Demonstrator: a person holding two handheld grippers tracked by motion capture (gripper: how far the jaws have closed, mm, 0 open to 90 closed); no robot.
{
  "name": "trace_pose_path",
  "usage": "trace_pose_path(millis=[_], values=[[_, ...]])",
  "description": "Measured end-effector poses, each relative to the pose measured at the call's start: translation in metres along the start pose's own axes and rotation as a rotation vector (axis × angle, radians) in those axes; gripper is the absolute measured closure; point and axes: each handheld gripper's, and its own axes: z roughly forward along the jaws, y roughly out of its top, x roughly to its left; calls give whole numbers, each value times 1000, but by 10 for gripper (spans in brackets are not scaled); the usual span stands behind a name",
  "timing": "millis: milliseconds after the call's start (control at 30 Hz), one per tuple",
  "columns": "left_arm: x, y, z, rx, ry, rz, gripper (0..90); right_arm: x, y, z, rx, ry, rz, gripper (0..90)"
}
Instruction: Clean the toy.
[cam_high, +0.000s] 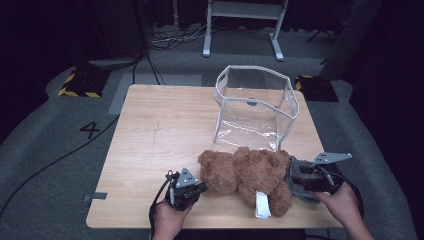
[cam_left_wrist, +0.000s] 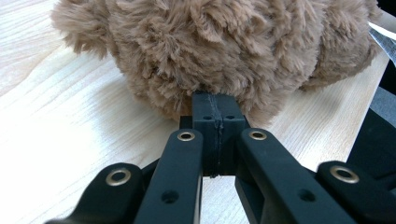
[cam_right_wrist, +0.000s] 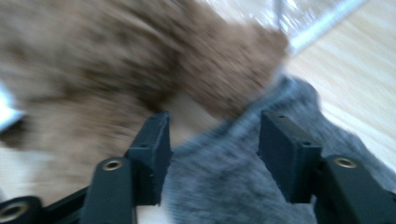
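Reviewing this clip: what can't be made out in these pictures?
- Teddy bear: its face is not visible in the high view, and motion blur smears its fur in the right gripper view.
- Grey fabric: what it is stays unclear, blurred between the open right gripper.
- Left gripper: shut at the fur, but any pinch is hidden.

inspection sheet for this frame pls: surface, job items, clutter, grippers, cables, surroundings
Surface: wooden table, tape scrap at its left edge.
Job's things: brown bear lying near the front edge, white tag showing; grey plush at its right; clear bag standing open behind.
Clutter: nothing seen.
Grippers: left gripper jaws shut against the bear's fur; right gripper jaws open, astride the grey plush.
Cables: several on the floor.
Surroundings: grey floor, a 4 marked on it, white frame behind.
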Motion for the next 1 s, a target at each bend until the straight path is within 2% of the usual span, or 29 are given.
trace_pose_path(millis=[100, 200, 333, 400, 467, 500, 567, 633, 667, 733, 800, 933, 1000], values=[[1, -1, 0, -5, 1, -2, 890, -9, -7, 13, 64, -45, 31, 384], [1, 0, 0, -3, 6, 2, 889, -17, -15, 30, 152, -82, 58, 368], [1, 0, 1, 0, 6, 4, 891, -22, -22, 40, 200, -100, 82, 374], [1, 0, 1, 0, 7, 4, 891, -20, -22, 40, 207, -118, 66, 477], [1, 0, 1, 0, 4, -3, 890, -17, -19, 37, 241, -148, 39, 694], [2, 0, 2, 2, -2, -5, 889, -16, -19, 36, 257, -160, 29, 733], [2, 0, 2, 10, 1, 0, 880, -15, -18, 34, 261, -161, 20, 771], [3, 0, 4, 30, 3, 5, 840, -15, -19, 30, 243, -149, 34, 780], [2, -1, 5, 43, 0, -5, 811, -16, -19, 27, 227, -142, 37, 781], [4, -1, 8, 63, -7, -10, 721, -15, -18, 22, 206, -130, 38, 782], [6, -2, 10, 74, 5, -24, 589, -13, -16, 17, 189, -117, 34, 781], [10, -2, 12, 64, 4, -51, 471, -9, -12, 7, 160, -114, 18, 781], [10, -1, 13, 59, -2, -54, 464, -7, -10, 2, 144, -105, 10, 780]])
